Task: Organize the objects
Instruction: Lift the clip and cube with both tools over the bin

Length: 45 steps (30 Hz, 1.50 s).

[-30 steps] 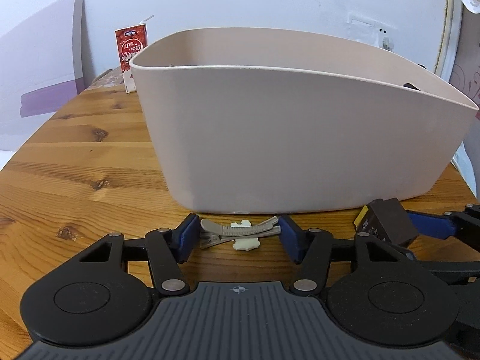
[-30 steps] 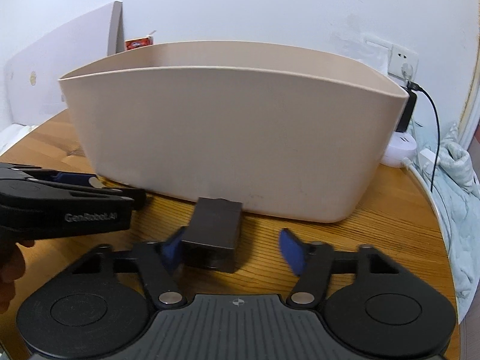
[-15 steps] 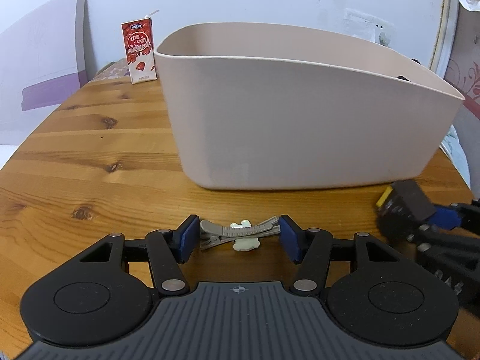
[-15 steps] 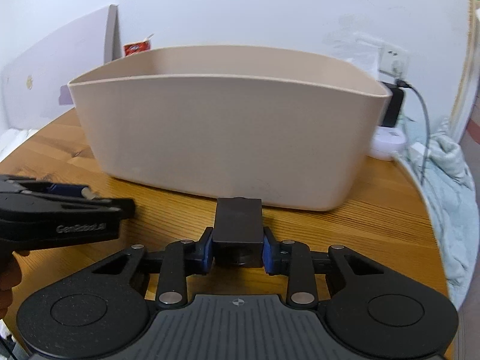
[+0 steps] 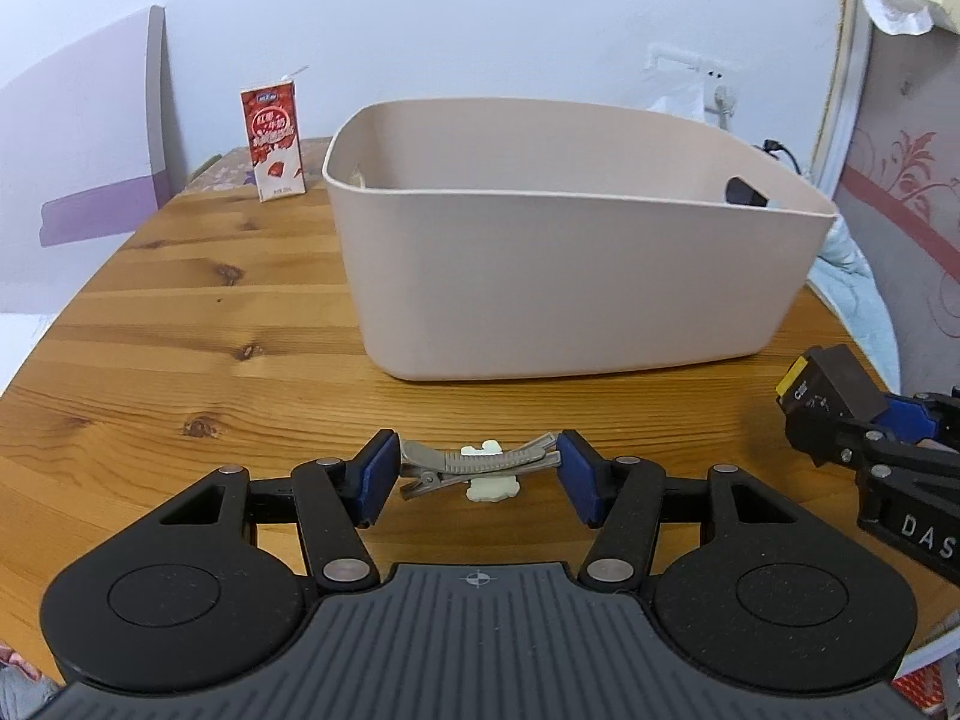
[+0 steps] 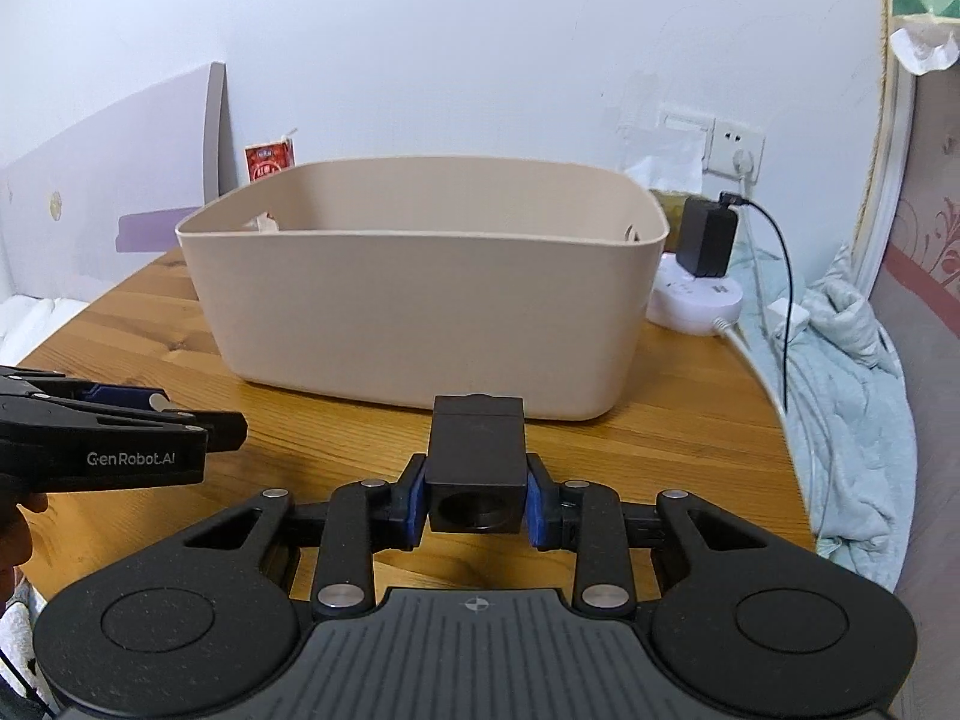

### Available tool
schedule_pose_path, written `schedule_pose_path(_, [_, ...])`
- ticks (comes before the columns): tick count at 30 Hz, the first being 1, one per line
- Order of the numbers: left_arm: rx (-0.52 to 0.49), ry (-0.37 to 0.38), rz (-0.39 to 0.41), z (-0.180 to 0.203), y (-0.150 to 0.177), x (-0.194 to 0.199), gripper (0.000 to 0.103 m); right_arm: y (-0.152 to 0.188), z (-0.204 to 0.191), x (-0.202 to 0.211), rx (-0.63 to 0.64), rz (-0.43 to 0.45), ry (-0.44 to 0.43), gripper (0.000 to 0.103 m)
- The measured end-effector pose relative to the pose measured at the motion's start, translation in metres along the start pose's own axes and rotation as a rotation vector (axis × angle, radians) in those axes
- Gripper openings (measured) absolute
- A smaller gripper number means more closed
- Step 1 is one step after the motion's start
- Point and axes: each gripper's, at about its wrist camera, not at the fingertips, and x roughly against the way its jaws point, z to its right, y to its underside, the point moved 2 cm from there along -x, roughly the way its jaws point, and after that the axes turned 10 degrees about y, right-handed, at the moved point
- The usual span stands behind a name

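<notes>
The left gripper [image 5: 478,468] holds a grey metal hair clip with a small cream ornament [image 5: 477,463] lengthwise between its blue-padded fingers [image 5: 377,471], above the knotty wooden tabletop [image 5: 180,348]. Ahead stands a beige plastic tub with rounded corners [image 5: 570,276], its near wall facing the camera. A red and white drink carton [image 5: 273,138] stands upright behind the tub's left corner, near the wall. At the right edge, the right gripper [image 5: 840,414] clamps a dark block with a yellow end face [image 5: 819,387], beside the tub's right corner.
</notes>
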Motion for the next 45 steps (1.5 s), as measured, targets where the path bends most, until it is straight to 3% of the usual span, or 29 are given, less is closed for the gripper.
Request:
schedule_pose_path(9, [-0.020,0.015,0.046,0.007,-0.008,0.028,0.059,-0.008,0.012,0.039,-0.018,0.084,0.010,0.029])
schedule_pose_path(25, [-0.097,0.029,0.171,0.016,-0.057,0.061,0.059,-0.051,0.035,0.077,-0.048,0.258,0.058,0.029])
schedule_pose_path(37, [-0.147,0.009,0.211,0.017,-0.104,0.045,0.059,-0.104,0.047,0.060,-0.054,0.334,0.103,0.029])
schedule_pose_path(45, [-0.153,0.006,0.169,0.014,-0.130,0.005,0.059,-0.128,0.046,0.030,-0.051,0.344,0.109,0.029])
